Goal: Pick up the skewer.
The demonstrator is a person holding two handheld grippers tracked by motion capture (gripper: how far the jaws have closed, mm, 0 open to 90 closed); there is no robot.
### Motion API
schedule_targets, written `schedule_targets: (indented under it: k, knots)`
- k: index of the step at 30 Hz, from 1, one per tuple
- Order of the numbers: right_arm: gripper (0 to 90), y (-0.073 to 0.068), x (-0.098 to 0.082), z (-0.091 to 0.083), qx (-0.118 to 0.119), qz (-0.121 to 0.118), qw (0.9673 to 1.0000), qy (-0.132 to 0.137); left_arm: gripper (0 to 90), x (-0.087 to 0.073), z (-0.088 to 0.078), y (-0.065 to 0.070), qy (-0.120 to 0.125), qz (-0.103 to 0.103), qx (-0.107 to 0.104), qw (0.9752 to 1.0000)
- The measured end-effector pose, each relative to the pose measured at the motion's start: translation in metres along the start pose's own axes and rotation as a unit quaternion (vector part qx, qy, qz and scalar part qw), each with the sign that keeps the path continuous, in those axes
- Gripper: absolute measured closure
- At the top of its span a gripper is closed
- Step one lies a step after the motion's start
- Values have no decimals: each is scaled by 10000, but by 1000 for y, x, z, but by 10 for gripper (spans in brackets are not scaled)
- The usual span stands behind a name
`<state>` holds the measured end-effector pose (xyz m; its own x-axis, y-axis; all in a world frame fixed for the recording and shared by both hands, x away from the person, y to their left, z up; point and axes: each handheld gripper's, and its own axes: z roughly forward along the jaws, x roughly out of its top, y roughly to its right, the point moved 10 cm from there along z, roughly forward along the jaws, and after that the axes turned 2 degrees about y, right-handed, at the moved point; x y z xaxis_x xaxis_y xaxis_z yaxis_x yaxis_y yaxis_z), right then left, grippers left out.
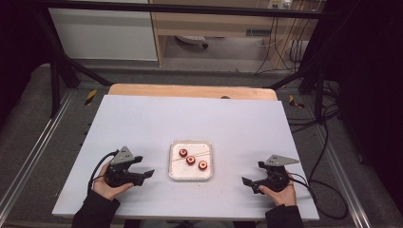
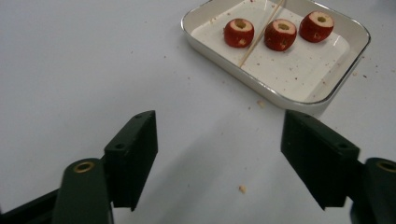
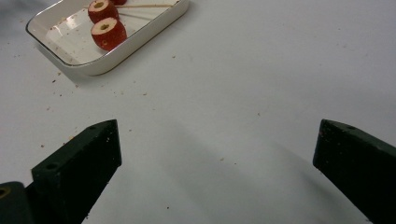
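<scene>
Three cored red fruits (image 1: 190,160) lay in a row in a white tray (image 1: 175,175) at mid-table, a thin skewer (image 2: 260,32) slanted between them. Nothing was gripped: the left gripper (image 1: 142,172) and right gripper (image 1: 250,182) were held beside the tray, one at each side, jaws spread wide. The skewer probably ought to be pinched first, low and near its end, and a fruit steadied by its flanks. The raised rim was in the way; crumbs (image 2: 242,188) were scattered nearby.

Tray (image 1: 190,176) at table (image 1: 142,123) ctr, near front edge. 3 fruits (image 1: 190,160) in a diagonal row inside tray, skewer (image 1: 177,159) lying across them. Left gripper (image 1: 142,167) left of tray, right gripper (image 1: 252,176) right, both apart from it.
</scene>
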<state>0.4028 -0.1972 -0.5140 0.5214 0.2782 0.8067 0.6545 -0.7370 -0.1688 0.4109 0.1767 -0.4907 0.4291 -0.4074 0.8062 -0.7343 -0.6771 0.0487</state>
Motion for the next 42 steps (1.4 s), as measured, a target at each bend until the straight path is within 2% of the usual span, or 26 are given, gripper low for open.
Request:
schedule_targets:
  k: [3, 6, 7, 8, 11, 13, 14, 23, 25, 28, 34, 38, 42]
  knots:
    - [16, 0, 0, 0, 4, 0, 10000, -10, 347, 8, 7, 3, -10, 5, -13, 10000]
    - [17, 0, -1, 1, 5, -14, 10000, -35, 460, 22, 18, 11, 6, 71, 25, 10000]
    - [17, 0, -1, 1, 8, -17, 10000, -30, 480, 22, 18, 11, 6, 71, 25, 10000]
    - [18, 0, -1, 1, 13, -26, 10000, -23, 512, 29, 24, 14, 43, 39, 23, 10000]
    - [19, -1, -1, 1, 25, -30, 10000, -39, 598, 34, 30, 16, 34, 3, 39, 10000]
    - [19, -1, -1, 2, 31, -28, 10000, -32, 619, 39, 38, 18, 7, -29, 42, 10000]
    - [19, -1, -2, 2, 32, -39, 10000, -52, 681, 43, 45, 19, -2, -33, 88, 10000]
    - [19, -1, -1, 2, 39, -14, 10000, -25, 883, 49, 73, 20, -191, -193, 123, 9996]
    - [19, -2, -1, 2, 46, -10, 10000, -28, 897, 48, 77, 20, -189, -225, 106, 9995]
    - [19, -1, -2, 3, 45, -36, 10000, -38, 898, 45, 83, 18, -271, -126, 148, 9994]
    - [20, -2, -2, 3, 66, -21, 10000, -59, 899, 42, 92, 15, -314, -77, 158, 9994]
    - [19, -2, -3, 4, 70, -31, 10000, -63, 899, 38, 98, 18, -429, 22, 54, 9991]
    - [20, -2, -2, 3, 66, -16, 10000, -43, 899, 36, 97, 22, -504, 45, -36, 9987]
